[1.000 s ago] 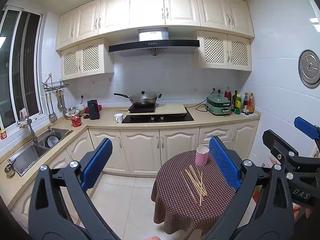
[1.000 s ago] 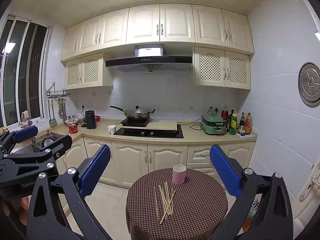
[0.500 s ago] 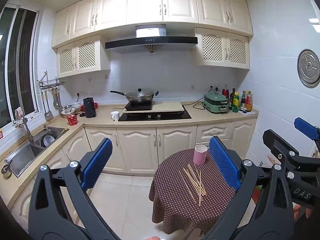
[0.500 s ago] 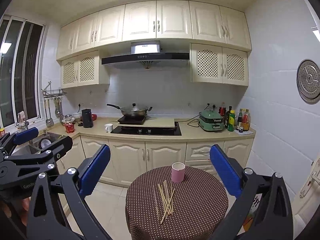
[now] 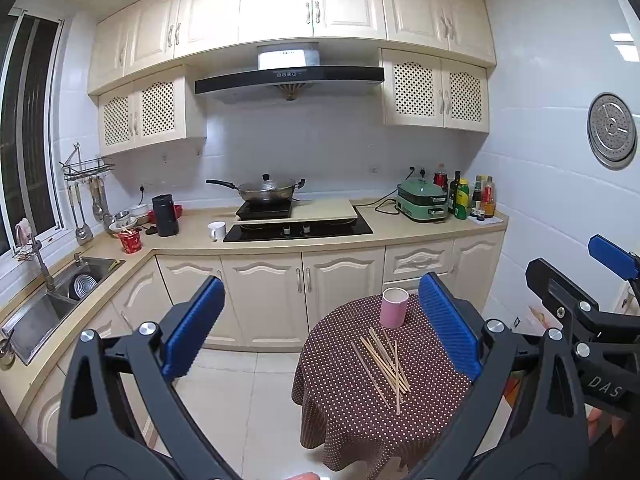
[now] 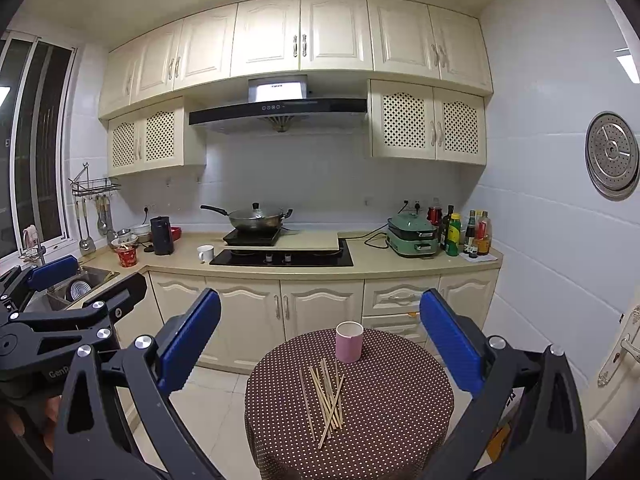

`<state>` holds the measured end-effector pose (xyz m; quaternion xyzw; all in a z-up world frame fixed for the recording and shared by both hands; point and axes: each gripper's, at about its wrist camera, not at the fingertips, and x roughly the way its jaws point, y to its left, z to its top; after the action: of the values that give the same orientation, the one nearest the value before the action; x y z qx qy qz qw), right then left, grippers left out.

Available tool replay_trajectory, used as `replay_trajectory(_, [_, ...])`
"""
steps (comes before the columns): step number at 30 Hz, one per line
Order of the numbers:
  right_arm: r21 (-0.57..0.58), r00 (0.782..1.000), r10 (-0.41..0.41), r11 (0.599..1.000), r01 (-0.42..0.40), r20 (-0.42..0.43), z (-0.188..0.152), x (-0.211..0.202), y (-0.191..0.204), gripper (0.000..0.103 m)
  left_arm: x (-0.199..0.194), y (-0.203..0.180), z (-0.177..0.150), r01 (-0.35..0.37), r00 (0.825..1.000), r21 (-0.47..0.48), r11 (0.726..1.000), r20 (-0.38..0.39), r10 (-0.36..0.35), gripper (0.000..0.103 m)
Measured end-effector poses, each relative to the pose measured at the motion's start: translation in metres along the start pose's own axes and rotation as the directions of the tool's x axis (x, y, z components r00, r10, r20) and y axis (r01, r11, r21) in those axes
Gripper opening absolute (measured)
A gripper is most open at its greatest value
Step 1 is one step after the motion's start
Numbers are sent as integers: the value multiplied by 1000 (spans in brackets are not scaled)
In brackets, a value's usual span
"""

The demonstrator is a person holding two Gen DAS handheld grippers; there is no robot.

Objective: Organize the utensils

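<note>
Two tools, one pink cup, one loose heap of chopsticks; nothing gripped.

Item 1. Left tool (image 5: 320,328): blue pads spread wide apart, empty, held above and well short of the pink cup (image 5: 394,307).

Item 2. Right tool (image 6: 320,344): pads likewise wide apart, empty, also well short of the cup.

Item 3. Pink cup: upright, mouth open, standing on the far half of the round counter (image 6: 400,408) with its dotted brown cloth. Judged to be the holder for the sticks.

Item 4. Chopsticks (image 6: 326,394): thin wooden sticks lying flat on the cloth just in front of the cup, on the near side, crossed over one another and fanned. Count not certain; several overlap.

Hazards, judged:
- Sticks are thin and lie flat on soft cloth; wide pads closing from above may pinch cloth with the stick, or slide off it.
- Crossed sticks: lifting one may drag or flick its neighbours, rolling them toward the counter's edge and onto the tiled floor.
- Cup looks light and tall for its base; a stick entering at a slant, or a pad brushing the rim, may tip it.
- Cloth hangs free over the edge; a snagged pad could pull cup and sticks together.
- Both tools working the same small heap may collide beside the cup.
</note>
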<state>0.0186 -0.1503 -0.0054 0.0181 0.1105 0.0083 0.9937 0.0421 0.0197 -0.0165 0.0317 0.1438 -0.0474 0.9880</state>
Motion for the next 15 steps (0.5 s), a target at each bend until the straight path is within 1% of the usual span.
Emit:
replay_trajectory(9, [12, 999, 6, 1000, -6, -36, -3, 25, 3, 96, 24, 6, -4, 2, 999, 9, 1000, -32, -2, 96])
replay_trajectory(15, [6, 996, 13, 1000, -13, -84, -9, 56, 3, 96, 57, 7, -10, 8, 997, -4, 1000, -80, -8, 96])
